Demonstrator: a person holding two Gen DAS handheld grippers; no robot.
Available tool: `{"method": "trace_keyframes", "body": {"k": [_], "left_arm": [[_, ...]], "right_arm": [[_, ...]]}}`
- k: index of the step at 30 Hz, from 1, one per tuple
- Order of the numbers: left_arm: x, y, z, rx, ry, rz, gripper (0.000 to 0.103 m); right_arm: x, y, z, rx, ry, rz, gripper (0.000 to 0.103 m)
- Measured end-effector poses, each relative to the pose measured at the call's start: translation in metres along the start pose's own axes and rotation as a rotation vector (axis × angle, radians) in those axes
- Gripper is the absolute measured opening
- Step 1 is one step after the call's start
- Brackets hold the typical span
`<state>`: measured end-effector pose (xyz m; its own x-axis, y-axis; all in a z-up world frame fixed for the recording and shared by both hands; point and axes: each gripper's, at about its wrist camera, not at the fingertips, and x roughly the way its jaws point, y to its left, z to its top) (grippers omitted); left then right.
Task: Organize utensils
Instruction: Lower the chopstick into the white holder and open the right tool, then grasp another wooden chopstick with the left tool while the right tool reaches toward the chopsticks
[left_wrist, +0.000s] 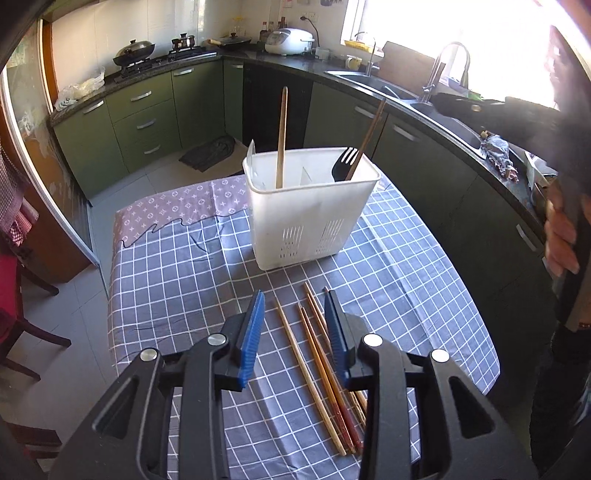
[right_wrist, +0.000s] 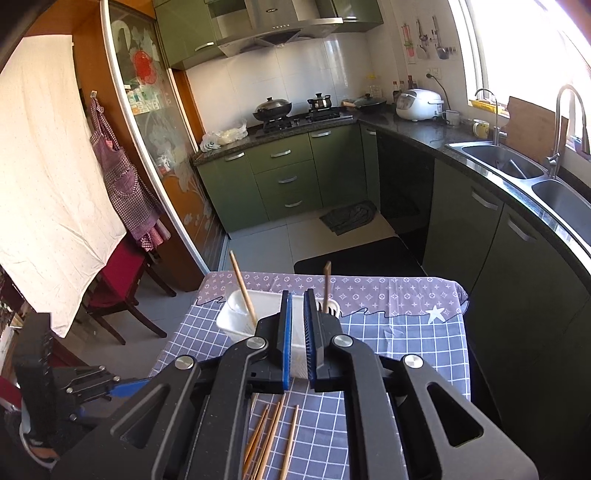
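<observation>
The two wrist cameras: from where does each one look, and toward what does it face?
Left wrist: low over the table, facing the white holder; open left gripper above the chopsticks; a hand at right.
Right wrist: higher, facing the stove; right gripper nearly closed, holding nothing.
Shared: holder, chopsticks, checked tablecloth, kitchen counters.

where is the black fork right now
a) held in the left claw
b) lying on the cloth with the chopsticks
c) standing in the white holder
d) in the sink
c, the black fork stands prongs-up inside the white holder, while the left claw is open and empty above the chopsticks.
</observation>
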<state>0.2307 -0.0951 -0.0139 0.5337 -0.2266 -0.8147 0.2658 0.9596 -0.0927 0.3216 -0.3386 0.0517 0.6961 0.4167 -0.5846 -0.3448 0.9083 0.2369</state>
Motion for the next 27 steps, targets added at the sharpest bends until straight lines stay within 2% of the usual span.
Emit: {"method": "trace_keyframes", "body": {"k": [3,6,10,13,17,22,27], "left_arm": [[0.022,-0.001,-0.007,-0.017,0.064,-0.002,0.032],[0.050,-0.001,-0.019,-0.049,0.162,0.002,0.032],[0.085,0.000,-0.035,-0.085,0.279,0.031,0.032],[0.102,0.001,-0.040,-0.111,0.332,0.051,0.032],[0.123,0.000,-0.042,-0.137,0.389,0.073,0.029],[0.142,-0.006,-0.043,-0.134,0.434,0.118,0.015],[0.154,-0.013,-0.042,-0.139,0.459,0.138,0.014]], "right_arm": [[-0.016,-0.003,-0.037,-0.003,0.020,0.023,0.008],[-0.017,-0.011,-0.084,0.007,0.053,0.004,0.014],[0.000,-0.027,-0.144,0.021,0.120,-0.065,0.014],[0.020,-0.046,-0.175,0.066,0.201,-0.062,0.014],[0.033,-0.062,-0.197,0.104,0.247,-0.054,0.014],[0.036,-0.069,-0.205,0.117,0.263,-0.040,0.014],[0.038,-0.069,-0.208,0.122,0.276,-0.018,0.014]]}}
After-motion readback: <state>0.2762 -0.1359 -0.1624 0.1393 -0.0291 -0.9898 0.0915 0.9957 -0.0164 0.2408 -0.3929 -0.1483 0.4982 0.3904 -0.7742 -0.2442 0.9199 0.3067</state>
